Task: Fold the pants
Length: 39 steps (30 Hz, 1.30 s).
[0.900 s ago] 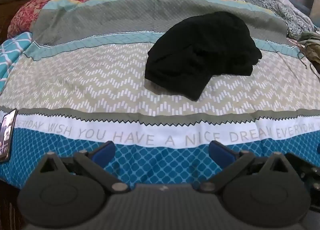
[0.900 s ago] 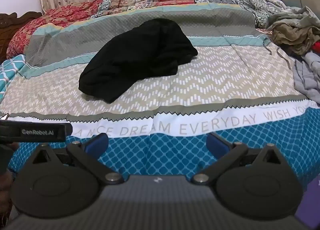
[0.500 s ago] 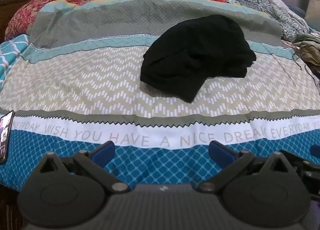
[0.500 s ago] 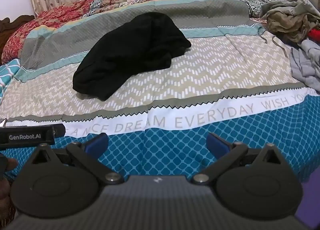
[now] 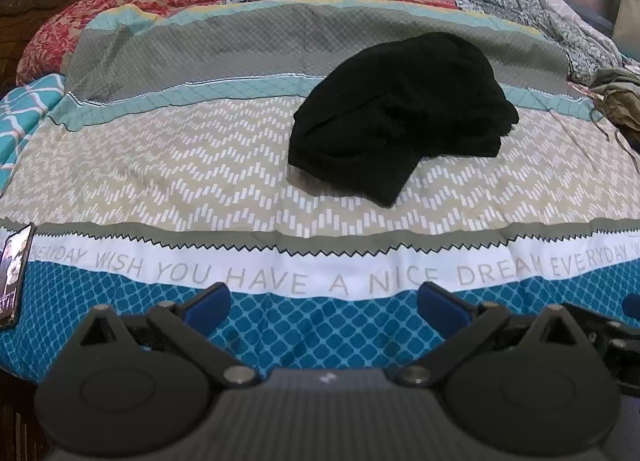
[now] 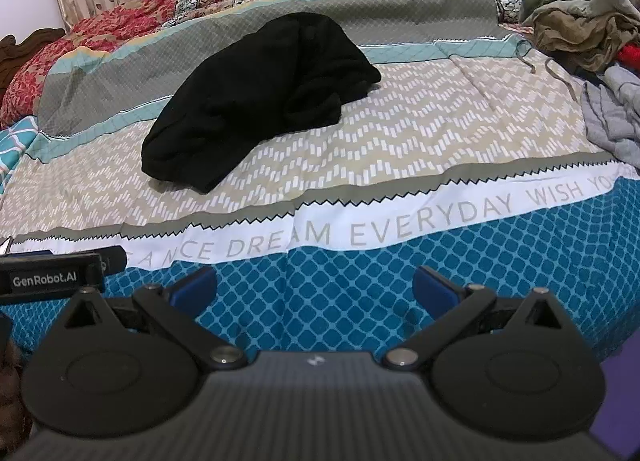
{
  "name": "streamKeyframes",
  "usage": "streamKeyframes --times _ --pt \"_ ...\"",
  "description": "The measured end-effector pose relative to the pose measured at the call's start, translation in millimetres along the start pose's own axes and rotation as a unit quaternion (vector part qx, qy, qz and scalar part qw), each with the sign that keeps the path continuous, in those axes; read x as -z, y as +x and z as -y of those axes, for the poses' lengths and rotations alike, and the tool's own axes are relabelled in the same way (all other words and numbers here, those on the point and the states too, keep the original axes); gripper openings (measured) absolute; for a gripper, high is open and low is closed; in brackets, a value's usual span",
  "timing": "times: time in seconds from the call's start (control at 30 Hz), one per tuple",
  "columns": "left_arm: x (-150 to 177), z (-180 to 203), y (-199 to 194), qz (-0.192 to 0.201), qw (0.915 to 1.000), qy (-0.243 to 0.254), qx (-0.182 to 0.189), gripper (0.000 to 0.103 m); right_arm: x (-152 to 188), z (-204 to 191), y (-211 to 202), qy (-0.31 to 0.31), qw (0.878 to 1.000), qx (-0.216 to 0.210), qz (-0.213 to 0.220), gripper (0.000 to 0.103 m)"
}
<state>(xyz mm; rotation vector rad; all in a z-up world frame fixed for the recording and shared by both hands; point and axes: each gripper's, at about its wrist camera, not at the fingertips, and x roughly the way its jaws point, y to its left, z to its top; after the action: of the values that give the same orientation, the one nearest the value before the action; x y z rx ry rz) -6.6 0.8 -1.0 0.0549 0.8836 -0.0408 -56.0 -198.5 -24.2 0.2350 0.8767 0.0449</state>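
Note:
Black pants [image 5: 400, 113] lie bunched in a heap on the patterned bedspread [image 5: 180, 165], on its beige zigzag band; the right wrist view shows the same pants [image 6: 260, 97] left of centre. My left gripper [image 5: 322, 303] hovers over the blue front band of the bed, well short of the heap, its blue-padded jaws wide apart with nothing between them. My right gripper [image 6: 314, 287] stands open the same way above the blue band, also empty. The left gripper's black body [image 6: 52, 275] shows at the left edge of the right wrist view.
A phone [image 5: 14, 269] lies at the bed's left front edge. Piled olive and grey clothes [image 6: 580, 21] crowd the right side. Red and floral quilts [image 5: 160, 1] lie along the far side before a curtain. A dark wooden headboard [image 5: 36, 1] stands at the far left.
Both views shift a little: the heap drifts left and then sits lower and closer in the left wrist view, and drifts slightly left in the right. Both grippers stay open and empty.

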Motion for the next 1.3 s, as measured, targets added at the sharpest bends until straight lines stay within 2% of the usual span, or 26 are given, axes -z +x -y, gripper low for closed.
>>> streamKeyframes --times 0.27,0.67,0.97,1.3 --pt "1.0 -1.1 5.8 -0.021 0.9996 -0.012 0.017 0.103 1.3 2.3 1.9 0.007 1.000 -0.002 -0.004 0.103" --pt "5.2 -5.7 18.2 -0.045 0.9988 -0.018 0.006 0.103 2.3 3.8 5.9 0.015 1.000 -0.009 -0.009 0.103" --pt "6.2 -6.0 22.5 -0.051 0.9986 -0.014 -0.001 0.103 2.5 2.5 1.9 0.009 1.000 -0.001 0.012 0.103" --pt "6.9 -3.6 25.1 -0.054 0.9985 -0.005 -0.002 0.103 0.8 5.4 4.9 0.016 1.000 -0.001 0.012 0.103"
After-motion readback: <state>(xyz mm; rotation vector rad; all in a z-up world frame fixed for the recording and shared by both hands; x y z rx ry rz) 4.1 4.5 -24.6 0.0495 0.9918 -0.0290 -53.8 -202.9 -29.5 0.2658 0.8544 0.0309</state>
